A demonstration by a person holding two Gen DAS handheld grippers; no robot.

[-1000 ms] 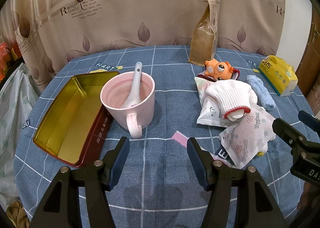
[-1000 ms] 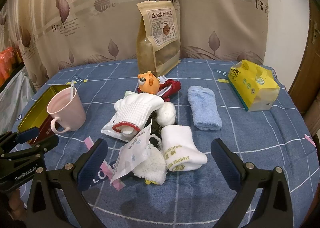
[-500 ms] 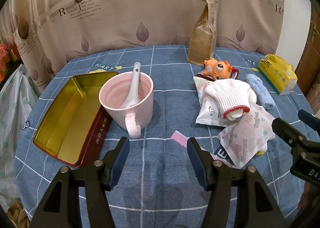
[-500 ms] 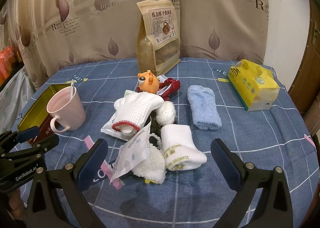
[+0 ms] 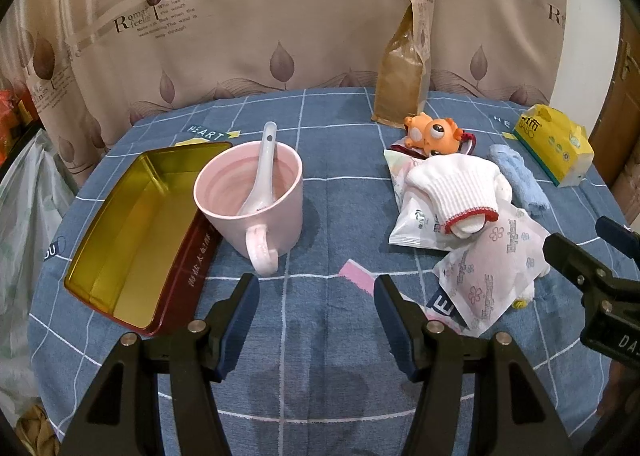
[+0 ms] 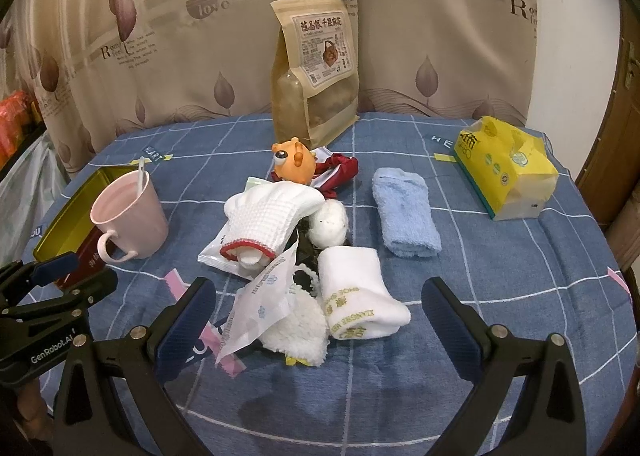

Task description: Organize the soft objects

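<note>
A heap of soft things lies mid-table: a white knit glove [image 6: 272, 215] with a red cuff, a folded white towel [image 6: 358, 296] with gold lettering, a fluffy white piece [image 6: 296, 330], a flowered tissue packet [image 6: 260, 308] and an orange fish toy [image 6: 294, 165]. A folded blue towel [image 6: 404, 211] lies to the right of the heap. My right gripper [image 6: 320, 320] hovers open in front of the heap, nothing between its fingers. My left gripper [image 5: 316, 296] stands open over bare cloth, near a pink mug [image 5: 250, 195] and left of the glove [image 5: 452, 183].
An open gold tin [image 5: 120, 232] lies left of the mug, which holds a white spoon [image 5: 262, 167]. A tall brown snack bag [image 6: 316, 71] stands at the back. A yellow tissue pack [image 6: 504, 171] sits at the right edge. Curtains hang behind the round table.
</note>
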